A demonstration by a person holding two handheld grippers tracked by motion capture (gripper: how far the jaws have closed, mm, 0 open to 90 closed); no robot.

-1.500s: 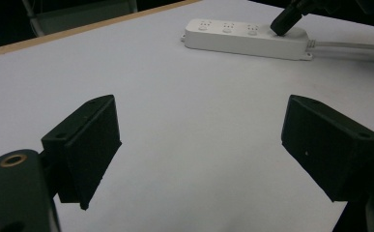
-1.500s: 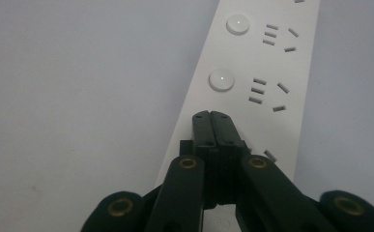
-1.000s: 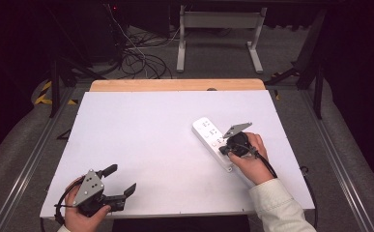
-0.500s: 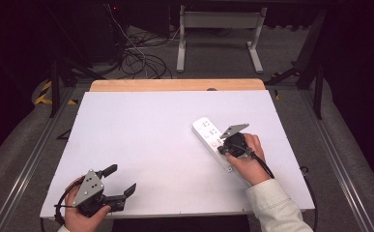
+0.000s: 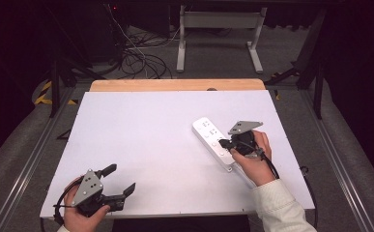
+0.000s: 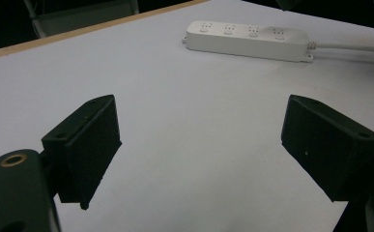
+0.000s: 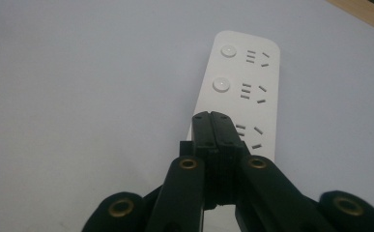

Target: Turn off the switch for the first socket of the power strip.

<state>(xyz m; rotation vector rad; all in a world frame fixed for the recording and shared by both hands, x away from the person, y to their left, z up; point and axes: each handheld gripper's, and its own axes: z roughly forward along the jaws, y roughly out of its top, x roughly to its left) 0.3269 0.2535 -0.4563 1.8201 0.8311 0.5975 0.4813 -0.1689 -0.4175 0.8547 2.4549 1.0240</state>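
Resting at the near left corner of the white desk point(image 5: 141, 140), the left gripper point(image 5: 119, 180) sits in the person's left hand point(image 5: 80, 217) with its jaws spread wide apart and nothing between them. In the left gripper view the two black jaws stand well apart over bare desk, and the white power strip point(image 6: 247, 39) lies far beyond them, its cord point(image 6: 353, 47) running off to the right.

Further right, in the high view, the power strip point(image 5: 212, 141) lies flat on the desk — angled, with one end toward the far left and the other toward the near right. It carries round buttons and sets of socket slots along its top face.

At the near end of the strip, the right gripper point(image 5: 222, 143) is held in the person's right hand point(image 5: 254, 162), a pale sleeve point(image 5: 281, 210) behind it and a grey three-cornered plate point(image 5: 244, 126) on top. Its jaws are pressed together — the right gripper view shows the two black tips closed against each other with no gap, poised over the strip's point(image 7: 245, 92) top face near the third set of slots. Whether the tips touch the strip cannot be told.
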